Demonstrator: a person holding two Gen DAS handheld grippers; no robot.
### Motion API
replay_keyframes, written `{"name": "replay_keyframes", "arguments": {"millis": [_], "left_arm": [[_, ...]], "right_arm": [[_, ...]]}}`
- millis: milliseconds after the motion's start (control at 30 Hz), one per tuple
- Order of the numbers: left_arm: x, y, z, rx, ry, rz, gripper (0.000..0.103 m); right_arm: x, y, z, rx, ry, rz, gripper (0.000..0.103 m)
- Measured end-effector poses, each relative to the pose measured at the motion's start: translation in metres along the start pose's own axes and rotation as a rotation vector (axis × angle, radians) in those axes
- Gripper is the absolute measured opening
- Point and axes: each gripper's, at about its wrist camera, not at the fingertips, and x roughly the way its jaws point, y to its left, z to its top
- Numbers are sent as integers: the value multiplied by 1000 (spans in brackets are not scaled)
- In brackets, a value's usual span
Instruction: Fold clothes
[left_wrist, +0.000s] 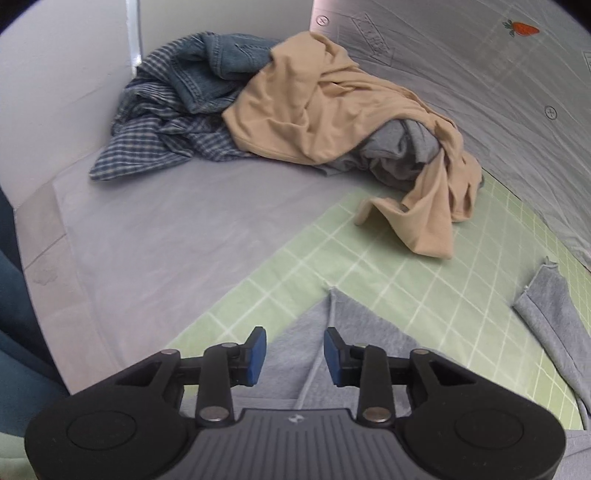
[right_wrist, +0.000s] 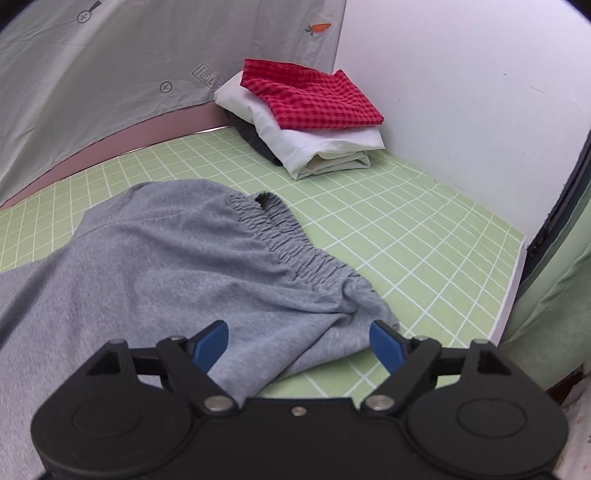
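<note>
Grey sweatpants (right_wrist: 155, 266) lie spread on the green checked mat (right_wrist: 424, 236), their gathered waistband (right_wrist: 295, 243) toward the right. My right gripper (right_wrist: 299, 345) hovers over the waistband end, jaws wide open, nothing pinched between the blue pads. In the left wrist view a leg of the same grey sweatpants (left_wrist: 295, 343) runs under my left gripper (left_wrist: 294, 356), whose jaws stand partly open above the cloth without pressing it. Another grey leg end (left_wrist: 554, 325) lies at the right.
A heap of unfolded clothes lies farther back: a tan garment (left_wrist: 332, 114), a blue checked shirt (left_wrist: 159, 140), denim (left_wrist: 218, 62). A folded stack with a red checked cloth (right_wrist: 314, 96) on white fabric (right_wrist: 325, 147) sits by the wall. A grey sheet (right_wrist: 110, 66) hangs behind.
</note>
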Motion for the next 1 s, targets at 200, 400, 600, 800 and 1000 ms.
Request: {"name": "replay_keyframes", "arguments": {"millis": [200,400,600,800,1000], "left_arm": [[33,-16,-1,105,89,-57,39],[45,-13,7,143,121,-108,37],[52,-12,16,179,151,-142,1],[44,10,46,84,59,-109,1],[47,33,80,-47,-23,-78,1]], "right_arm": [[-16,37,-26,-19,45,33,87],[-30,63,-46,-24,81,25,87],[-42,87,-56,-50,97,22,87],[-54,106,-63,-79,101,26,87],[-60,114,-68,-100,113,42,87]]}}
